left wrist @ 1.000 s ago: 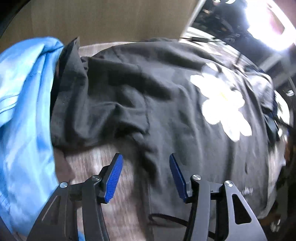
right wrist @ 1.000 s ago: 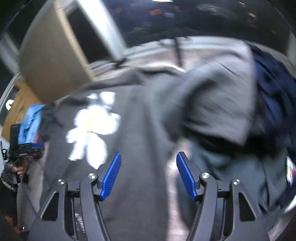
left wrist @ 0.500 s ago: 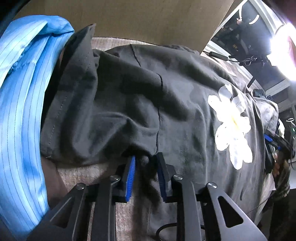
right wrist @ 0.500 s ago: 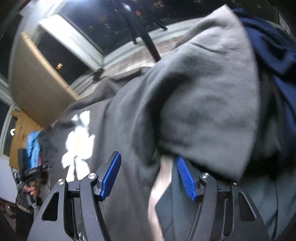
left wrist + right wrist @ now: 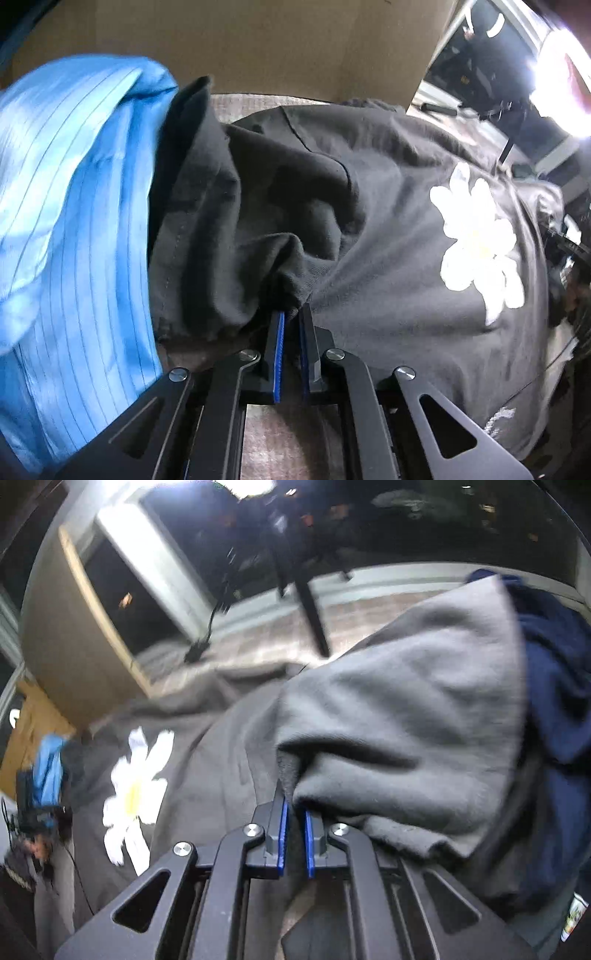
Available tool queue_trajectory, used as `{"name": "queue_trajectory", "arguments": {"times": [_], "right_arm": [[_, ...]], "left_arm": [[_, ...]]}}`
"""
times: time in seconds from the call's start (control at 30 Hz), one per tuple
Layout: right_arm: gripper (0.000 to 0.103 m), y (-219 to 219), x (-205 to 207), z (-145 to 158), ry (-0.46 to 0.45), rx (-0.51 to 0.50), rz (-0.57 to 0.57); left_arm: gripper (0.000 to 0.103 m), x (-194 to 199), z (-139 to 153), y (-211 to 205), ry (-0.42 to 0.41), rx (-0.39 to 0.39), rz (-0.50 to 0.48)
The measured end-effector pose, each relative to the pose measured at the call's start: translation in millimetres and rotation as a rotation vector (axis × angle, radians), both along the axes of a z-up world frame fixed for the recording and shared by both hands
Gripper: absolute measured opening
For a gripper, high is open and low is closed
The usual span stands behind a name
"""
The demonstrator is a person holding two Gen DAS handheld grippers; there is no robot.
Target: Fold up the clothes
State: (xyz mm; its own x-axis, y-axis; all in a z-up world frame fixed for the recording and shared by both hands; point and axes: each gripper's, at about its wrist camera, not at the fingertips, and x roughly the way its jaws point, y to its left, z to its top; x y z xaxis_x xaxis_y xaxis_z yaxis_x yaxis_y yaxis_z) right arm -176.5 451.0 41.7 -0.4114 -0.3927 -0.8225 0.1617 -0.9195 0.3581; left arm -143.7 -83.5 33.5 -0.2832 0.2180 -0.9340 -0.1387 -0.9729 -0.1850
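Early days on this fold, honestly. The black T-shirt (image 5: 388, 258) with the white daisy print (image 5: 476, 243) is spread out across the table (image 5: 258, 101), still rumpled, and nothing on it looks folded yet as far as I can see.

What's done: both grabs are on. The left gripper (image 5: 290, 325) has just been closing and now pinches a bunched bit of black cloth where the sleeve meets the body, at the near edge on the left end. The right gripper (image 5: 294, 812) has also just been closing, and its blue pads (image 5: 282, 834) are clamped on the near edge of grey-looking fabric at the right end. I'd guess that's the same shirt's other sleeve area turned over, but the blur makes it hard to swear to.

Off to the sides: a blue striped shirt (image 5: 70, 229) heaped at the far left, touching the black one, and a navy garment (image 5: 557, 686) piled just beside the right-hand grab. Both look unfolded.

What's left is basically everything: lift, bring the sleeves in, fold the body, then the rest of the pile.
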Motion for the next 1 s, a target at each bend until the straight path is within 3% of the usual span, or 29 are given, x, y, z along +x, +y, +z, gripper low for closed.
{"name": "queue_trajectory", "arguments": {"times": [0.07, 0.2, 0.23, 0.27, 0.3, 0.4, 0.47, 0.57, 0.67, 0.73, 0.8, 0.87, 0.9, 0.93, 1.0], "right_arm": [[0.032, 0, -3, -8, -0.047, -0.006, 0.009], [0.035, 12, -2, -14, -0.052, -0.076, -0.011], [0.034, 12, -1, -14, -0.039, -0.089, -0.009], [0.014, 12, 1, -13, -0.020, -0.099, -0.005], [0.005, 8, 3, -9, 0.007, -0.087, 0.001], [0.005, 11, 3, 6, 0.108, -0.041, -0.061], [0.005, 12, -1, -2, 0.071, -0.010, -0.076], [0.007, 3, -1, -8, 0.024, -0.010, -0.036], [0.013, 3, -4, -7, 0.000, -0.026, -0.042], [0.017, 9, -5, -8, -0.023, -0.061, -0.055], [0.025, 9, -5, -10, -0.037, -0.078, -0.054], [0.032, 4, -6, -12, -0.050, -0.081, -0.054], [0.032, 1, -5, -12, -0.047, -0.086, -0.048], [0.032, -2, -4, -12, -0.040, -0.092, -0.039], [0.008, -8, 0, -6, -0.003, -0.080, -0.015]], "left_arm": [[0.007, 0, 2, -1, 0.005, -0.013, 0.003], [0.006, 2, 17, -9, 0.046, 0.024, 0.046], [0.005, 3, 21, -10, 0.056, 0.016, 0.048], [0.005, 2, 23, -8, 0.061, -0.006, 0.037], [0.005, 3, 24, -7, 0.065, -0.028, 0.029], [0.000, 2, 18, -27, 0.060, -0.094, 0.092], [0.000, 2, 14, -38, 0.044, -0.043, 0.111], [0.000, 10, 19, -34, 0.039, 0.013, 0.062], [0.021, 19, 20, -23, 0.013, 0.056, 0.025], [0.042, 20, 18, -10, 0.008, 0.075, 0.001], [0.047, 12, 11, 3, 0.008, 0.071, 0.000], [0.040, 2, 2, 11, 0.014, 0.055, 0.024], [0.007, -1, -2, 11, 0.018, 0.050, 0.047], [0.004, -4, -4, 10, 0.024, 0.045, 0.069], [0.004, -4, 1, 7, 0.046, 0.052, 0.086]]}}
